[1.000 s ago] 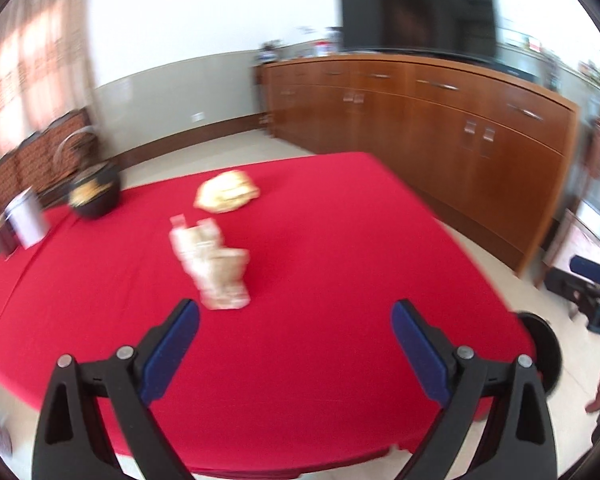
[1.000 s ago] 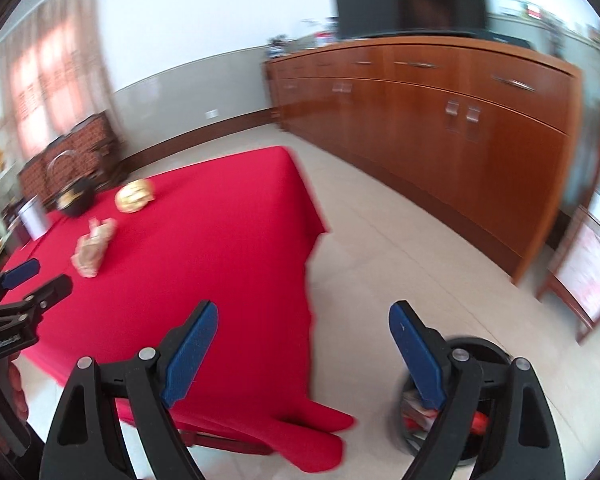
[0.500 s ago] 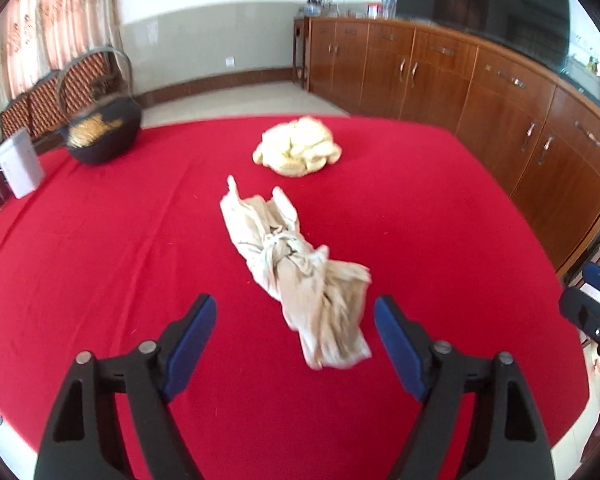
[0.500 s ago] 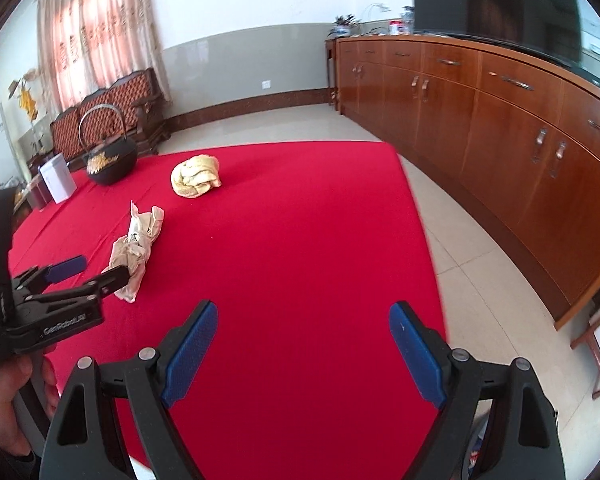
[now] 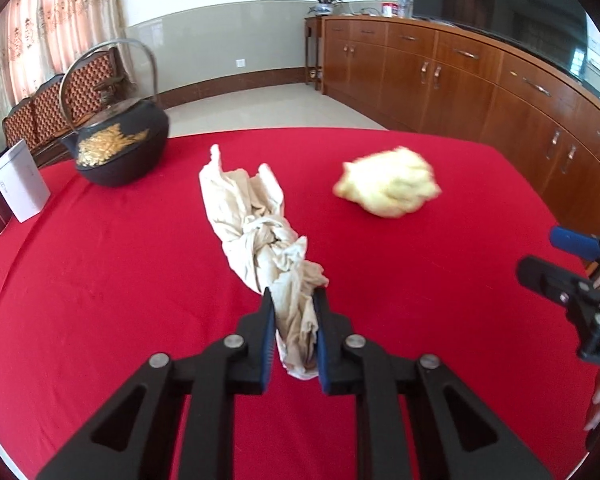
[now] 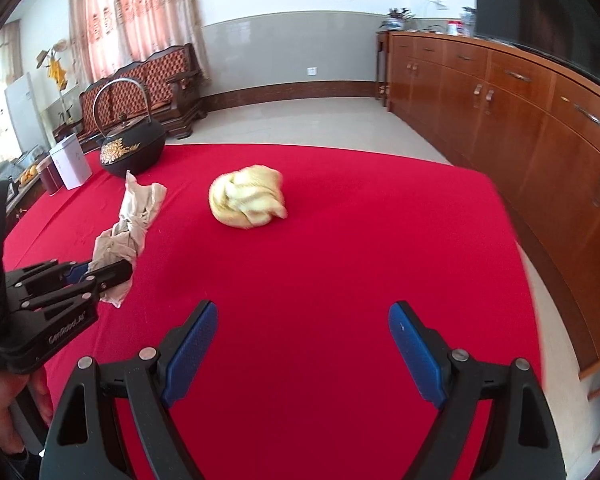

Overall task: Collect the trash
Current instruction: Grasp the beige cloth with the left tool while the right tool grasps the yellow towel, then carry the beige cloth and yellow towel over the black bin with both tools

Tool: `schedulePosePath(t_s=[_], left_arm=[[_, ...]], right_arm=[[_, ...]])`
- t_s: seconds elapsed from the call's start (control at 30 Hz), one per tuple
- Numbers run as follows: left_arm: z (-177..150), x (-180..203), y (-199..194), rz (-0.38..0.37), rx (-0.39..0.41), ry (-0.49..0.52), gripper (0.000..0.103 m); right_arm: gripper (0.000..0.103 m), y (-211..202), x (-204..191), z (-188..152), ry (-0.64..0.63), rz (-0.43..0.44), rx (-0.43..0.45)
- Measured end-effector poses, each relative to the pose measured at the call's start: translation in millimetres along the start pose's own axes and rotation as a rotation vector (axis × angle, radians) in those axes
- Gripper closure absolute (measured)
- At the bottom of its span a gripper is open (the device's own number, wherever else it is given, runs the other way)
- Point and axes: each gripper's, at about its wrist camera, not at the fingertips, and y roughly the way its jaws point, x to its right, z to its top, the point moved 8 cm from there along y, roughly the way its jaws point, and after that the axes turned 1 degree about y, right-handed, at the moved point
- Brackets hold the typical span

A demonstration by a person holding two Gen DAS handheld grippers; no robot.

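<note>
Left wrist view: my left tool (image 5: 293, 300) has just closed onto the near end of the beige crumpled rag (image 5: 260, 236) lying on the red worktop (image 5: 100, 280). Right wrist view: my right tool (image 6: 302, 320) stands wide, empty, facing the yellow wad (image 6: 247, 197).

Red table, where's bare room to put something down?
The table is bare between the yellow wad and the cupboard-side edge, and in front of the open right tongs. It's crowded at the far left: kettle, white box, beige rag.
</note>
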Motion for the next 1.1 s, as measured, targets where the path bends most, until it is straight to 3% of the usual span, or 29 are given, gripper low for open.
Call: schedulePosePath(t_s=[0.4, 0.5, 0.57, 0.6, 0.63, 0.77, 1.0, 1.07, 1.1], left_arm=[[14, -43, 26, 0.009, -0.007, -0.079, 0.084], [14, -39, 24, -0.005, -0.002, -0.075, 0.084], [15, -34, 20, -0.012, 0.010, -0.070, 0.084], [13, -30, 16, -0.017, 0.017, -0.065, 0.084], [12, -26, 13, -0.024, 0.019, -0.065, 0.084], [4, -7, 0, -0.043, 0.028, -0.053, 0.084], [4, -6, -5, -0.045, 0.033, -0.063, 0.084], [5, -10, -2, -0.044, 0.031, -0.070, 0.084], [5, -11, -1, -0.046, 0.030, -0.072, 0.084]], right_arm=[[0.023, 108, -59, 63, -0.065, 0.018, -0.074], [0.065, 121, -62, 63, -0.068, 0.039, -0.095], [0.076, 118, -65, 59, -0.073, 0.061, -0.095], [0.092, 112, -66, 57, -0.078, 0.067, -0.082], [0.101, 106, -66, 55, -0.077, 0.069, -0.073], [0.101, 80, -62, 43, -0.078, 0.056, -0.048], [0.096, 51, -50, 28, -0.043, 0.080, -0.061], [0.060, 51, -50, 28, -0.031, 0.075, -0.064], [0.021, 52, -50, 28, -0.023, 0.075, -0.063]])
